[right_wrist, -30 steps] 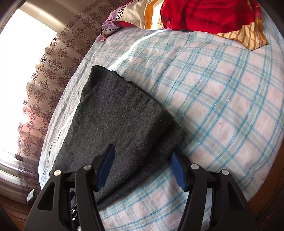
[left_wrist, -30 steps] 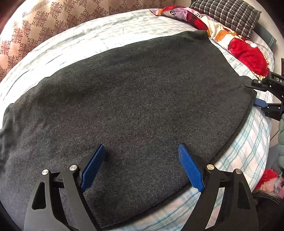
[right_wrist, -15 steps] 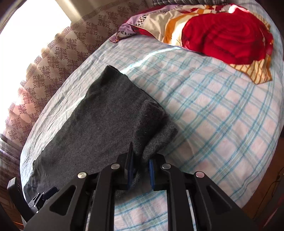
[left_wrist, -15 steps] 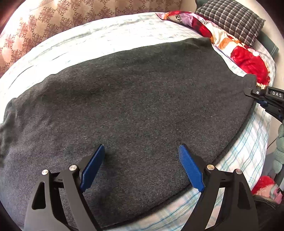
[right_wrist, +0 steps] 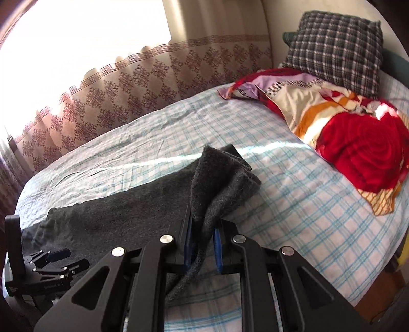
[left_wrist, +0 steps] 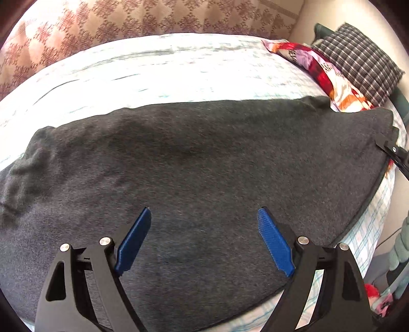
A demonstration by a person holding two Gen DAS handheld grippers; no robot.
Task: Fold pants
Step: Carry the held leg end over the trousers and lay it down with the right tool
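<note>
Left wrist view took in the bed [left_wrist: 179,66], its pale checked sheet running from the patterned curtain [left_wrist: 143,20] at the far side to the near edge. Across the sheet lay the dark grey pants [left_wrist: 204,158], spread flat lengthwise and covering most of the mattress on the near side. At the head of the bed a red and orange floral blanket [right_wrist: 358,153] was bunched against a dark plaid pillow [right_wrist: 334,48]. The left gripper [left_wrist: 203,222] hovered above the middle of the pants with its blue fingers [left_wrist: 134,240] spread wide and nothing between them. In the right wrist view, the right gripper [right_wrist: 203,245] had just been closing, and its fingers [right_wrist: 188,242] were pinching one end of the pants, which stood lifted off the sheet in a folded peak just beyond the tips. The rest of the cloth trailed away toward the left gripper at the lower left.
</note>
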